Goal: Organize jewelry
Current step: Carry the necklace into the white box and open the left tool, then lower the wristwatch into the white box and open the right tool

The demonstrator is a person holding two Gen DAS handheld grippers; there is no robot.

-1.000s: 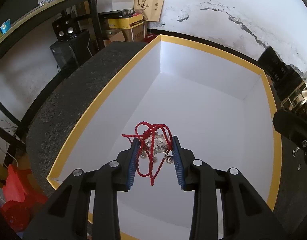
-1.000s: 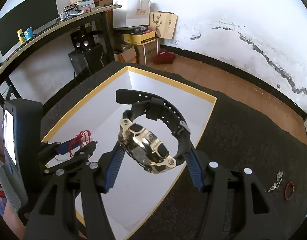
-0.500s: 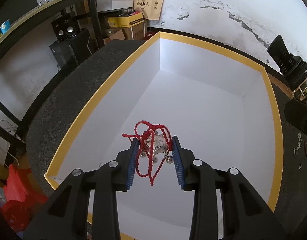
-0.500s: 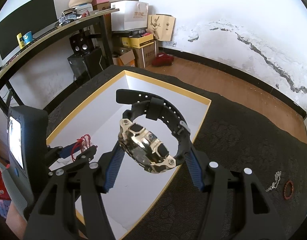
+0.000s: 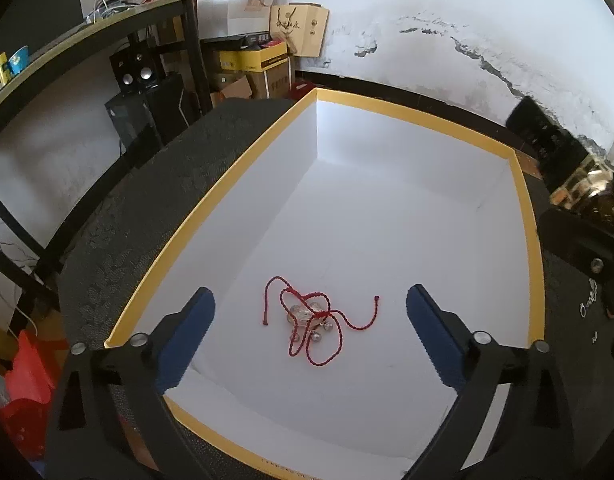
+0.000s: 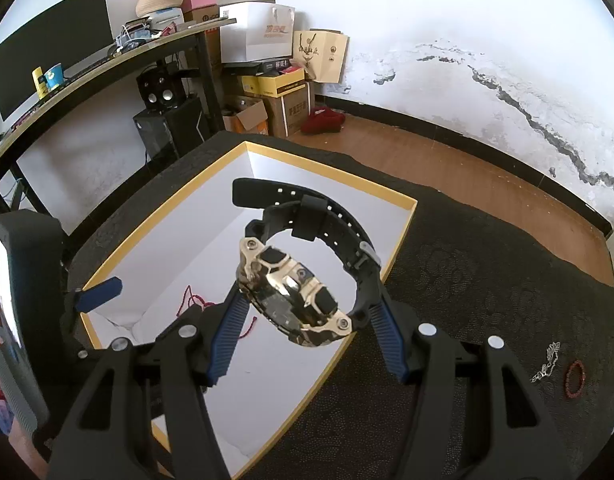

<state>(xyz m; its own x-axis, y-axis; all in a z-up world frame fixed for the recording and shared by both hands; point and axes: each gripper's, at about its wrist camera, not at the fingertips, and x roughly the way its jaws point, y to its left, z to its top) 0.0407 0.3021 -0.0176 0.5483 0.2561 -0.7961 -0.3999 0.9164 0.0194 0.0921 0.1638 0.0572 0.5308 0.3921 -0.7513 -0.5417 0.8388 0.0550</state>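
Note:
A red cord bracelet with silver bells (image 5: 311, 318) lies loose on the floor of the white box with a yellow rim (image 5: 211, 200). My left gripper (image 5: 310, 336) is open wide above it, with nothing between its blue pads. My right gripper (image 6: 307, 324) is shut on a gold and black wristwatch (image 6: 295, 300) and holds it in the air over the right side of the box (image 6: 403, 232). The red cord (image 6: 195, 300) and the left gripper's blue pad (image 6: 99, 294) also show in the right wrist view.
The box sits on a dark patterned cloth (image 6: 487, 300). A silver chain (image 6: 547, 362) and a red bead bracelet (image 6: 575, 374) lie on the cloth at the right. A black desk (image 6: 107, 64), speakers and cardboard boxes stand behind.
My left gripper opened and let go of the red cord bracelet, which now lies on the box floor. My right gripper kept hold of the watch and rose slightly.

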